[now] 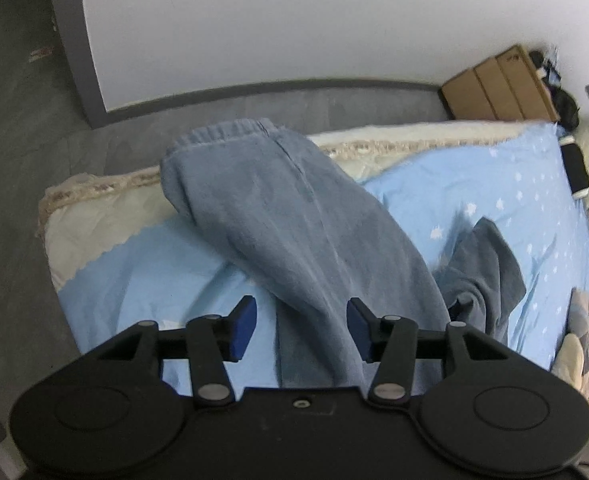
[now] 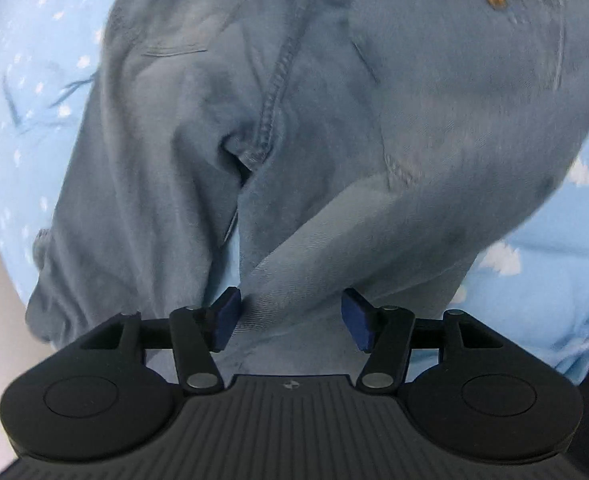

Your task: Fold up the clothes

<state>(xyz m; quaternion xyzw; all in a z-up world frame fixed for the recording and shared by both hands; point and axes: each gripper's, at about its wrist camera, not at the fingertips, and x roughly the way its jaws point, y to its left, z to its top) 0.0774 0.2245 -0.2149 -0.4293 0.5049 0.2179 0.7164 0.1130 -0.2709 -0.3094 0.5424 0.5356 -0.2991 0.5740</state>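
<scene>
One pair of blue denim trousers (image 1: pixel 294 220) lies on the light-blue starred bedsheet (image 1: pixel 494 184), one leg running from the cuff at the upper centre of the left wrist view down to the bottom centre, the other leg bunched darker at the lower right. The left gripper (image 1: pixel 301 330) hovers with its jaws roughly half apart, astride that leg near the bottom centre; the blue pads (image 1: pixel 243 328) do not seem to press the cloth, so it holds nothing. In the right wrist view the right gripper (image 2: pixel 290 318) is likewise about half open over the seat and crotch seam, with a turned-back flap of denim between its jaws but no pinch visible. The risk, as I judge it: closing from here could catch only the top layer or that loose flap, so a lift would drag the trousers crooked; a deep bite could also snag the sheet and pull it up with them. The bunched second leg may end up trapped inside a fold. Counted: one pair of trousers, two grippers, one sheet, one cardboard box (image 1: pixel 502 84) at the upper right.
</scene>
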